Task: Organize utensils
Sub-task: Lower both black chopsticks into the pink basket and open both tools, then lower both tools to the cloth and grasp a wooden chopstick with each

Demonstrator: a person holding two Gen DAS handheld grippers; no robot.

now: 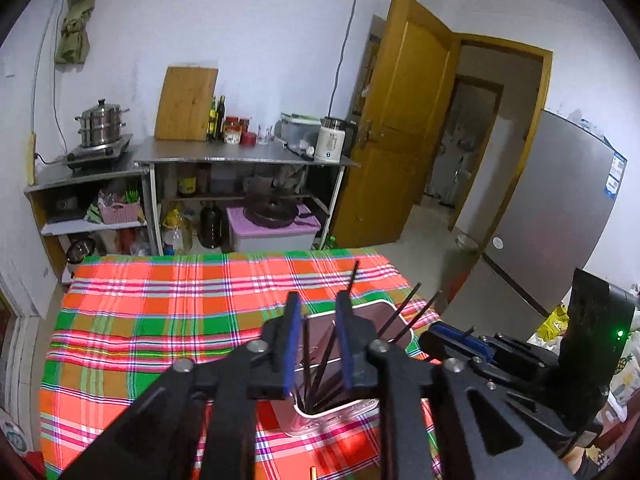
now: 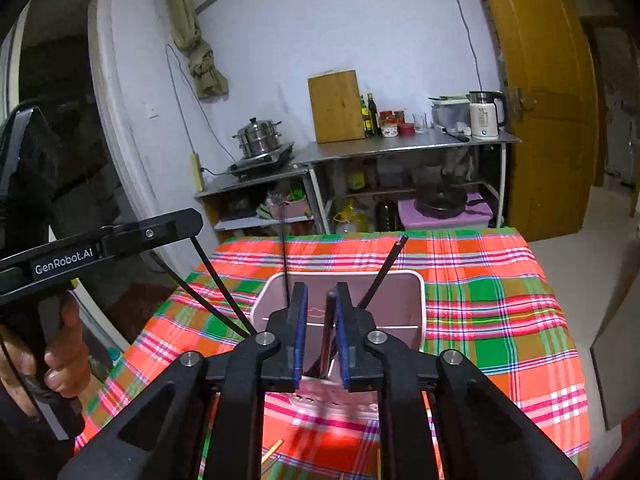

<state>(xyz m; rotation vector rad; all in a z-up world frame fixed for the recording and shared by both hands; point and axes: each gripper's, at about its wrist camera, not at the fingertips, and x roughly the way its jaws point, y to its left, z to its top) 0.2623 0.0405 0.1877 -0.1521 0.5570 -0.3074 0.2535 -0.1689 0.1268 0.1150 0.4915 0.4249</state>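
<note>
Dropping chopsticks into the pink utensil holder [image 2: 404,312]

Right gripper [image 2: 321,334] pinches one black chopstick [image 2: 327,328]; lower it upright before releasing. Left gripper [image 1: 318,344] hovers half-open, empty, over the holder.

One pink holder [image 2: 404,312] stands on one checked cloth [image 2: 500,312]. At least five black chopsticks [image 2: 382,270] lean in it; the exact number cannot be told. Two claws show, left [image 1: 318,340] and right [image 2: 320,334].
</note>
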